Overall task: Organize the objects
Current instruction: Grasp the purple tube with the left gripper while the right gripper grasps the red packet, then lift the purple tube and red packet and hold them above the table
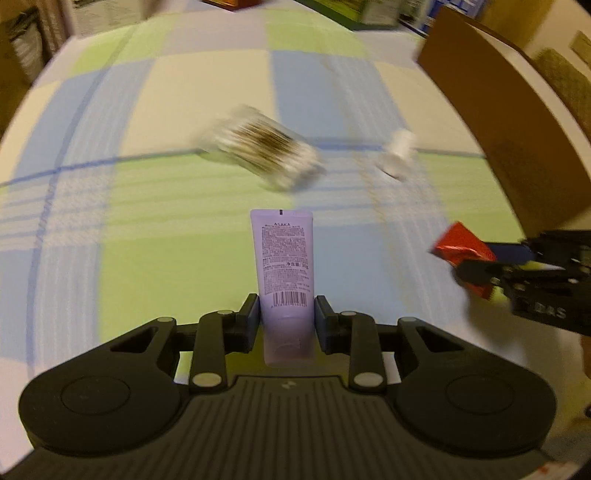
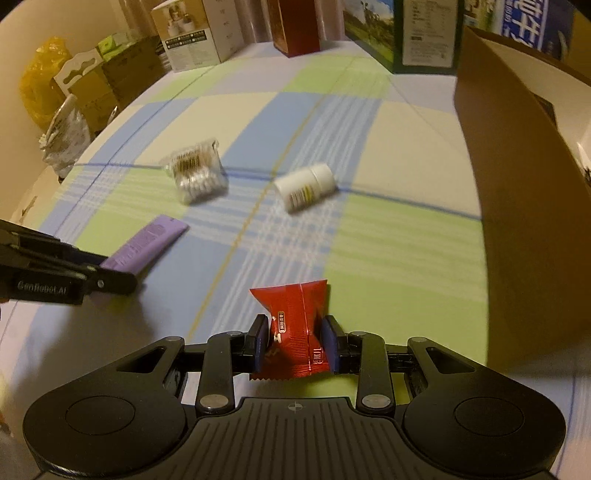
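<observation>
My left gripper [image 1: 285,314] is shut on a purple tube [image 1: 283,258], held above the checked cloth; the tube also shows in the right wrist view [image 2: 144,243]. My right gripper [image 2: 295,339] is shut on a red snack packet [image 2: 295,325], which also shows at the right of the left wrist view [image 1: 461,247]. A clear box of cotton swabs [image 2: 195,171] and a white pill bottle [image 2: 304,186] lie on the cloth ahead; both are blurred in the left wrist view, the box [image 1: 264,151] and the bottle [image 1: 399,151].
A large brown cardboard box [image 2: 524,206] stands at the right, also in the left wrist view [image 1: 509,125]. Cartons and boxes [image 2: 424,33] line the far edge of the checked cloth [image 2: 406,258]. Bags and boxes [image 2: 74,96] stand off the left side.
</observation>
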Tool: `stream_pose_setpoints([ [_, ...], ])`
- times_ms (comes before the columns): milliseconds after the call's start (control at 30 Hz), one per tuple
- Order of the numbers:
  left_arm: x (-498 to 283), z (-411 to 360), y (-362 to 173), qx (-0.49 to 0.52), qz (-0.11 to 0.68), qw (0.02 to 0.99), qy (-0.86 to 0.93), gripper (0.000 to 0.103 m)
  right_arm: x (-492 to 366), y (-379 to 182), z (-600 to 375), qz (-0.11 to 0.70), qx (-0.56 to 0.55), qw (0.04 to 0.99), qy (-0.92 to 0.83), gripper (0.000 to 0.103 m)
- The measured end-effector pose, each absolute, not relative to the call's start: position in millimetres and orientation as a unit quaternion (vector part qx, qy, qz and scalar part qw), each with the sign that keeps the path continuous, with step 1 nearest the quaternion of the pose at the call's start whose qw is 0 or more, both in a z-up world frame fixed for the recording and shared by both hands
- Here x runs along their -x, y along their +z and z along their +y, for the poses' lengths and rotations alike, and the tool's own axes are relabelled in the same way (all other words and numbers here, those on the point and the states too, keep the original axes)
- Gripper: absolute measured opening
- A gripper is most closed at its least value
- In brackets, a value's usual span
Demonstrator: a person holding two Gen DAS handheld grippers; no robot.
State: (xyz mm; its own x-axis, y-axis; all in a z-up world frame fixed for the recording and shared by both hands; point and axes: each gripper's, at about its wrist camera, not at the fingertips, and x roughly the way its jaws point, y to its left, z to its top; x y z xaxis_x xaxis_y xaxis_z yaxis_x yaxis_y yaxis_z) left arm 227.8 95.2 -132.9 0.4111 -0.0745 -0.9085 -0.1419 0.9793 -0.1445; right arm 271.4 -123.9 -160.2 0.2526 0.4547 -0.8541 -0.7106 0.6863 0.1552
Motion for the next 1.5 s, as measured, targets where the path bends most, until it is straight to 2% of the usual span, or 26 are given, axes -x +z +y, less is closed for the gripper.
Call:
stream_pose_setpoints([
  [233, -215.5, 62.1, -133.0, 0.091, 0.551, 0.829, -0.001, 0.026, -252.1, -158.2, -144.5, 0.487, 0.134, 0.782, 0.366, 0.029],
  [367, -224.0, 57.9, -133.5, 0.09, 0.558, 0.825, 0.013, 0.026, -249.4, -158.2, -144.5, 0.478, 0.139, 0.788, 0.361, 0.035],
  [433, -227.2, 53.6, -133.3, 0.086, 0.563, 0.822, 0.02, 0.03, -249.2, -158.9, -144.5, 0.474, 0.144, 0.791, 0.359, 0.041],
  [467, -227.6, 51.8, -133.2, 0.087, 0.564, 0.821, 0.021, 0.034, -248.9, -159.1, -144.5, 0.472, 0.145, 0.791, 0.36, 0.043],
  [667, -225.2, 40.7, -134.8, 0.067, 0.563, 0.823, 0.037, 0.034, -246.8, -162.0, -145.0, 0.465, 0.152, 0.79, 0.37, 0.043],
  [767, -224.9, 39.9, -134.5, 0.064, 0.56, 0.824, 0.049, 0.027, -246.3, -163.5, -144.0, 0.459, 0.155, 0.791, 0.372, 0.042],
  [833, -224.7, 40.8, -134.0, 0.07, 0.56, 0.824, 0.052, 0.027, -246.3, -163.8, -144.2, 0.457, 0.154, 0.791, 0.376, 0.03],
  [900, -224.1, 40.9, -133.5, 0.074, 0.561, 0.823, 0.055, 0.026, -246.4, -163.1, -145.0, 0.459, 0.153, 0.788, 0.38, 0.028],
  [1500, -215.4, 25.8, -119.9, 0.083, 0.55, 0.83, 0.049, 0.026, -246.3, -133.3, -175.0, 0.454, 0.092, 0.797, 0.389, 0.027],
])
